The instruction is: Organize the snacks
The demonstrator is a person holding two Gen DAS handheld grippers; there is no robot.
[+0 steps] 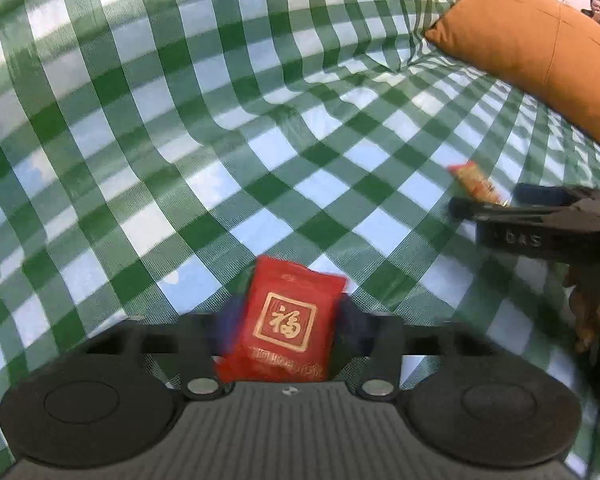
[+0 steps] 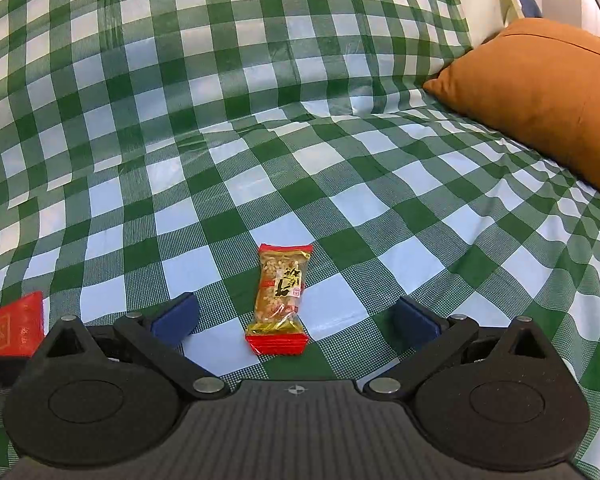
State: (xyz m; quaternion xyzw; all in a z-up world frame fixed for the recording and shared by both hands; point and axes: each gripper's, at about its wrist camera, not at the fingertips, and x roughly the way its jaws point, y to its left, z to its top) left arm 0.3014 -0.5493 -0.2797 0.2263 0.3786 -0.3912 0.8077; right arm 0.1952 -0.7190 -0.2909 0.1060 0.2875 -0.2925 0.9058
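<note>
A green-and-white checked cloth (image 2: 228, 128) covers the whole surface, which looks like a sofa or bed seat with the same cloth rising up its backrest; which of the two it is cannot be told. An orange cushion (image 2: 540, 96) lies at the far right, against the back edge. In the left wrist view the left gripper (image 1: 286, 320) has its blue fingers (image 1: 350, 314) drawn in narrow on either side of a red snack packet (image 1: 286, 322) bearing a gold square emblem; the fingers sit right against the packet's two sides and appear to press on it, though blur softens the contact on the left one. The packet lies near the front edge of the seat, its top tilted slightly to the right. In the right wrist view the right gripper (image 2: 296, 318) hangs low over the cloth with its blue fingers (image 2: 176, 316) spread wide, well apart from the clear, red-ended snack bar (image 2: 280, 300) that lies lengthwise between them, touching neither. This bar rests flat on the cloth, also near the front edge and to the right of the red packet, whose corner shows at the left margin of that view. From the left wrist view the right gripper's dark frame reaches in from the right edge with the bar's far end showing just beyond its tip.
</note>
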